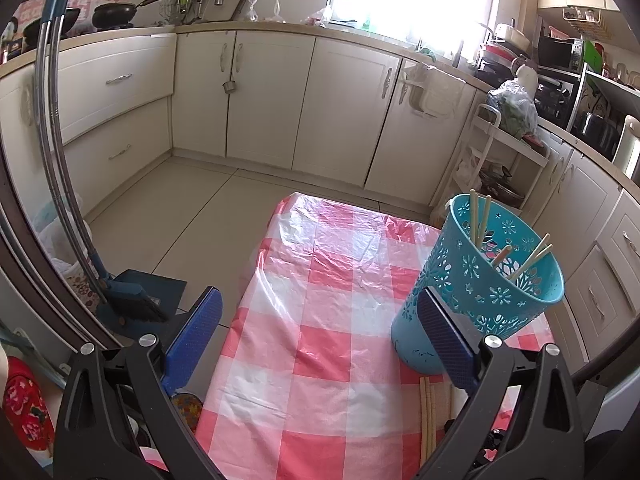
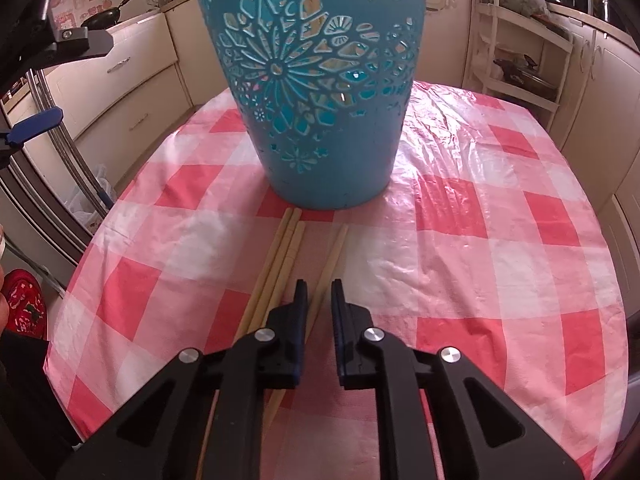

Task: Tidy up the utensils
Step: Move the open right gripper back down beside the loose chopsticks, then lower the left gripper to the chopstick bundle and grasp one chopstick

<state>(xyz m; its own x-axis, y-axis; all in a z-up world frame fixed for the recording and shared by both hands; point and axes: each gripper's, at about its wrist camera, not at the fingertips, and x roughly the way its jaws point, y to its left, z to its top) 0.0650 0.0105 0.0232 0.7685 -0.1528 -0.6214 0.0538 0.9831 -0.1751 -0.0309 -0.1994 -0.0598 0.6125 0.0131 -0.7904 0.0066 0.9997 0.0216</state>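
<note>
I see a turquoise plastic basket [image 2: 320, 92] with cut-out flower patterns standing upright on the table [image 2: 500, 260], which is covered in a glossy red-and-white checked plastic cloth. Several pale bamboo chopsticks [image 1: 530, 260] lean inside it. More pale bamboo chopsticks on the table [image 2: 280, 264] lie just before the basket, their near ends hidden under my right tongs [image 2: 319, 292]. Those are narrowly parted around one stick, not clenched. My left tongs [image 1: 320, 320] are spread wide, empty.
</note>
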